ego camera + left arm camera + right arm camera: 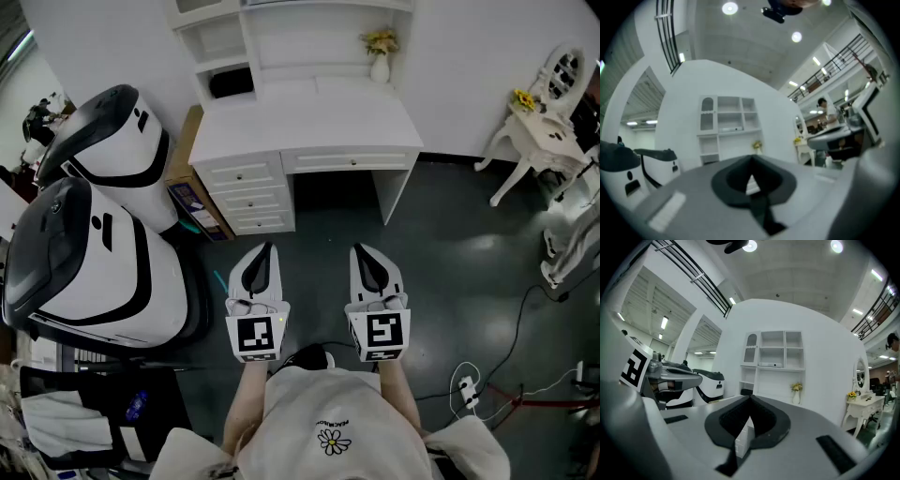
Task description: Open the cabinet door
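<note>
A white desk (309,117) with a shelf unit on top stands against the far wall. The unit's upper left compartment has an arched cabinet door (750,348), also seen in the left gripper view (707,115), and it is closed. Both grippers hang level over the dark floor, well short of the desk. My left gripper (266,247) points at the desk's drawers (246,197), its jaw tips meeting with nothing between them (751,158). My right gripper (360,249) is beside it, shut and empty (750,397).
Two large white-and-black machines (84,253) stand at the left, with a cardboard box (187,178) beside the desk. A vase of yellow flowers (379,56) sits on the desk. A small white table (539,131) stands at the right. Cables and a power strip (469,389) lie on the floor.
</note>
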The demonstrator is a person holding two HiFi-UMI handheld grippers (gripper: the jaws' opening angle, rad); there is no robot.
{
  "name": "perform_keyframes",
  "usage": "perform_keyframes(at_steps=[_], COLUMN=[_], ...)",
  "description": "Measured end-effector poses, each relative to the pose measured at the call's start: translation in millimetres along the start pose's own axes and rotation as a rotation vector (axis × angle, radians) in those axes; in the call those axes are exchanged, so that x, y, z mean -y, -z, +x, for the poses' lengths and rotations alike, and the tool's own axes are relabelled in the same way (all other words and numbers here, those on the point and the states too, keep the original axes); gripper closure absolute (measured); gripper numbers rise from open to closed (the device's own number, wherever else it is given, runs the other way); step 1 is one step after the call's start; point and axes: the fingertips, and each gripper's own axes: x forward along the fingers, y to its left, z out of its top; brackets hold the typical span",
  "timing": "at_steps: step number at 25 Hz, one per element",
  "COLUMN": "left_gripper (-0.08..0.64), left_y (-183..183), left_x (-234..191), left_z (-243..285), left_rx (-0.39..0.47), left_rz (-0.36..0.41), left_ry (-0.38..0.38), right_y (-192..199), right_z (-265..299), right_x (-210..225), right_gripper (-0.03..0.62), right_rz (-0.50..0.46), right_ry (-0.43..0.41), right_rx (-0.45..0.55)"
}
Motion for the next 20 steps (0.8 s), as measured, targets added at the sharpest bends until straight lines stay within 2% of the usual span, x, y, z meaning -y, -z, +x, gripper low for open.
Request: perform_keyframes(at_steps=[5,10,16,20], left_gripper=[0.552,0.552,0.552,0.552], left_y=[-1.6,-10.3,-4.3,-1.5], left_x=[6.5,3.8,-2.0,1.5], left_z=[4.6,8.9,11.9,19.5], left_rx=[-0.016,0.010,-0.003,0.003], left_rz=[-0.010,0.004,0.002,-0.012], left_ry=[-0.002,-0.012,-0.023,-0.014], right_y=[0.8,0.6,0.4,2.4], right_z=[0.5,7.6,6.8,6.6], right_x=[7.1,5.2,7.4,17.6], right_gripper=[0.594,0.594,0.594,0.592], right_rz=[0.028,0.037,0.138,0.150], right_ry=[-0.024,-0.048,-0.075,-0.064], right_rx=[-0.004,0.001,0.033,0.034])
